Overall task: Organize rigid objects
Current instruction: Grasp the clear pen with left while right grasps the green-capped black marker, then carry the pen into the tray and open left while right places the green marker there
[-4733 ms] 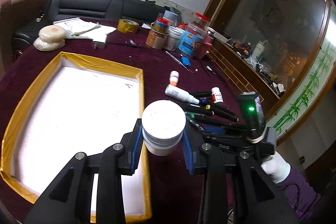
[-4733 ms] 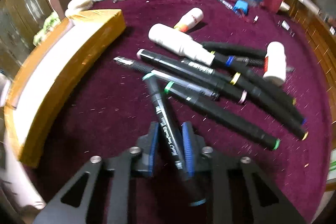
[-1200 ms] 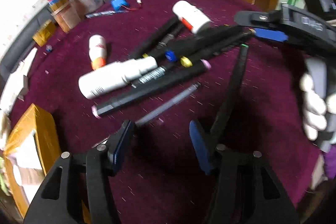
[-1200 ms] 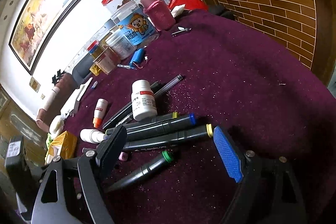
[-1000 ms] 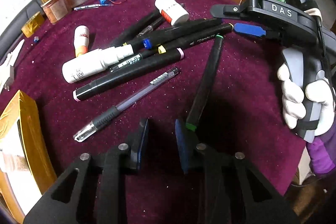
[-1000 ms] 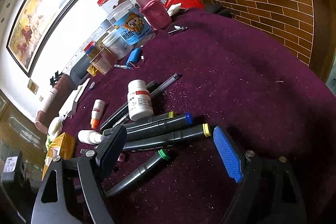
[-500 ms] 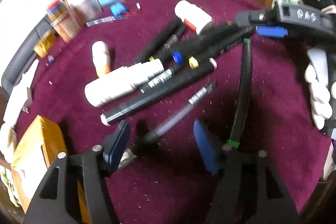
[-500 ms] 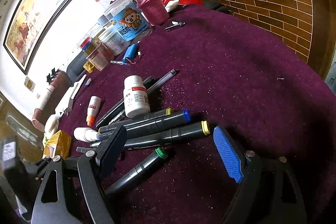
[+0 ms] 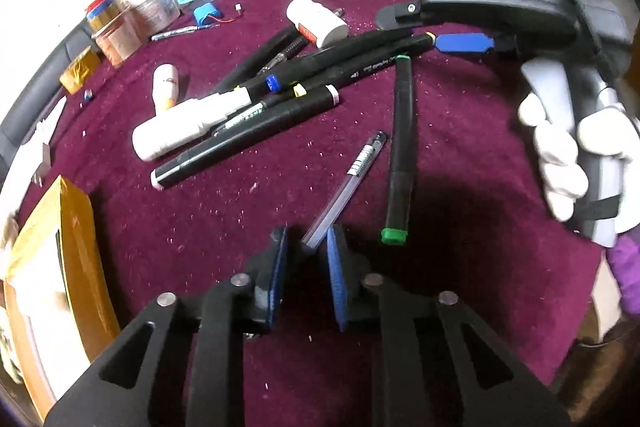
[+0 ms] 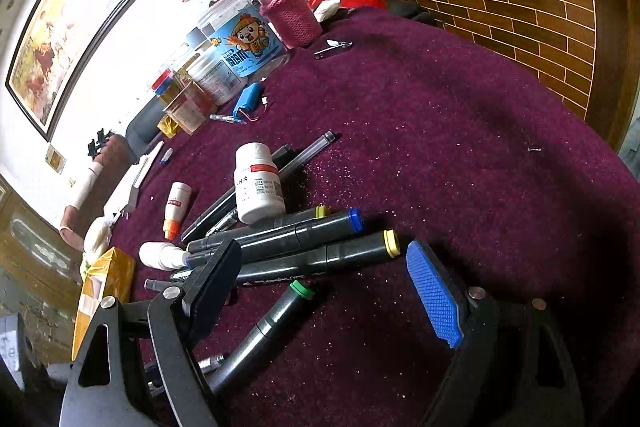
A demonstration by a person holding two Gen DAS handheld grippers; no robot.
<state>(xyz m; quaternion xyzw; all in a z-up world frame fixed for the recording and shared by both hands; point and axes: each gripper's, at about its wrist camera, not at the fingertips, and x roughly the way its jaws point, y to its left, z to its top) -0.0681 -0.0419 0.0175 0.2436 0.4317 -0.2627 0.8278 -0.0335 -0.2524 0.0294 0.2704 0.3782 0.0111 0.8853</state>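
Note:
My left gripper (image 9: 307, 251) is shut on the near end of a clear gel pen (image 9: 347, 187) that points away over the maroon cloth. A green-capped black marker (image 9: 400, 155) lies just right of it. Further off lies a pile of black markers (image 9: 304, 87), a white squeeze bottle (image 9: 184, 127) and a white pill bottle (image 9: 318, 23). My right gripper (image 10: 324, 291) is open and empty, low over the cloth, straddling the green-capped marker (image 10: 276, 311) and near the yellow-capped marker (image 10: 320, 259); it also shows in the left wrist view (image 9: 432, 27).
A yellow-taped box (image 9: 60, 235) stands at the left edge. Jars and a pink flask (image 10: 288, 15) stand at the back with a blue battery pack (image 10: 248, 99). A small orange-tipped bottle (image 10: 176, 205) lies left of the pile. A wooden brick-pattern rail (image 10: 520, 7) borders the table.
My left gripper has closed on the gel pen, which was lying between its open fingers half a second ago. The right gripper has stayed open by the markers.

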